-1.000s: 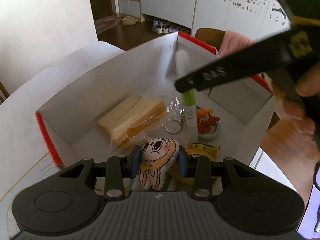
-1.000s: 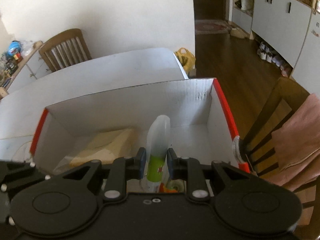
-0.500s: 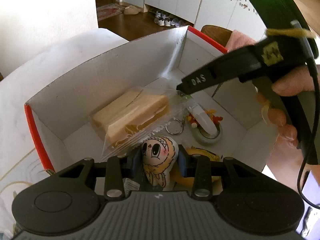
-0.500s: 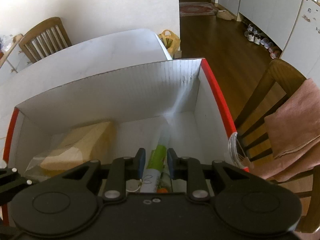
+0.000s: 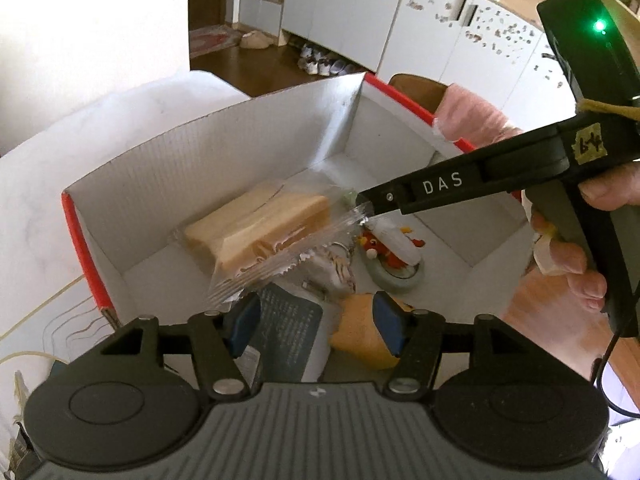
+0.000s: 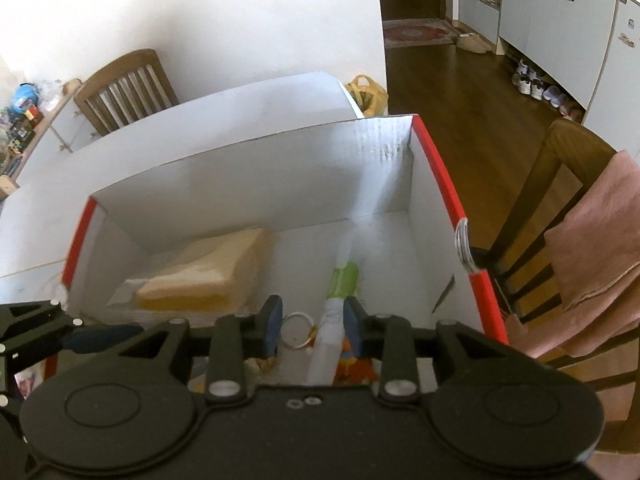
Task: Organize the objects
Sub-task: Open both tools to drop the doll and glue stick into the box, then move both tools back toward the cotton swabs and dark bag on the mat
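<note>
Fingers point(image 6: 349, 322) of the right gripper point(image 6: 312, 324), just parted, straddled the green-labelled bottle point(image 6: 340, 292) lying lengthwise, pointing away, inside the red-edged box point(image 6: 444, 200).

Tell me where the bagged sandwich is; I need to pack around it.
The bagged sandwich lies on the floor of the white box, toward its left far corner in both wrist views, left of the green-labelled tube.

This is a lived-in home, a dining area opening onto an entryway. Wooden chairs point(image 6: 124, 88) stand by a white desk point(image 6: 240, 108), shoes point(image 6: 536, 88) line up under white cabinets point(image 6: 556, 32), and a rug point(image 6: 416, 34) lies on the wood floor point(image 6: 460, 92).
</note>
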The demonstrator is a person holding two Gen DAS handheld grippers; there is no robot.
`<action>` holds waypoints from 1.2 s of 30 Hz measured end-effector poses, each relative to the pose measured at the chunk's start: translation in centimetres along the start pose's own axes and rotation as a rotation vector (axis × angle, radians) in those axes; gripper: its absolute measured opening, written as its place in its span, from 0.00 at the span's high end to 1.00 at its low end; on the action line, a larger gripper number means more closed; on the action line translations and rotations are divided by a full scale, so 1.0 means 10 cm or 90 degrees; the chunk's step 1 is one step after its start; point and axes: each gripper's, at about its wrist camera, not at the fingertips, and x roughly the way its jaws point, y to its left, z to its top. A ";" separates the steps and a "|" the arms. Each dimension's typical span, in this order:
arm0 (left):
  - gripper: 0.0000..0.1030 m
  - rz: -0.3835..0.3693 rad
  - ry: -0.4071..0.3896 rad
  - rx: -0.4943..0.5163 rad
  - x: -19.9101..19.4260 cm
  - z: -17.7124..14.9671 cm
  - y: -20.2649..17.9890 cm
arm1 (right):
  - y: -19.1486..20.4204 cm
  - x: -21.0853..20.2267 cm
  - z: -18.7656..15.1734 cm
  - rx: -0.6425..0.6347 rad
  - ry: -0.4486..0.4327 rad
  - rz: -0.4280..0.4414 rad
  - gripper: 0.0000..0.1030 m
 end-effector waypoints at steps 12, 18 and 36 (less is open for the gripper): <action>0.41 -0.008 -0.084 0.001 -0.54 -0.18 -0.05 | 0.16 -0.42 -0.22 -0.010 -0.040 0.034 0.65; 0.41 -0.009 -0.115 -0.009 -0.82 -0.29 -0.01 | 0.32 -0.61 -0.39 -0.011 -0.060 0.053 0.52; 0.30 0.003 -0.160 -0.049 -1.55 -0.81 0.31 | 1.07 -0.93 -0.78 -0.033 -0.117 0.067 0.14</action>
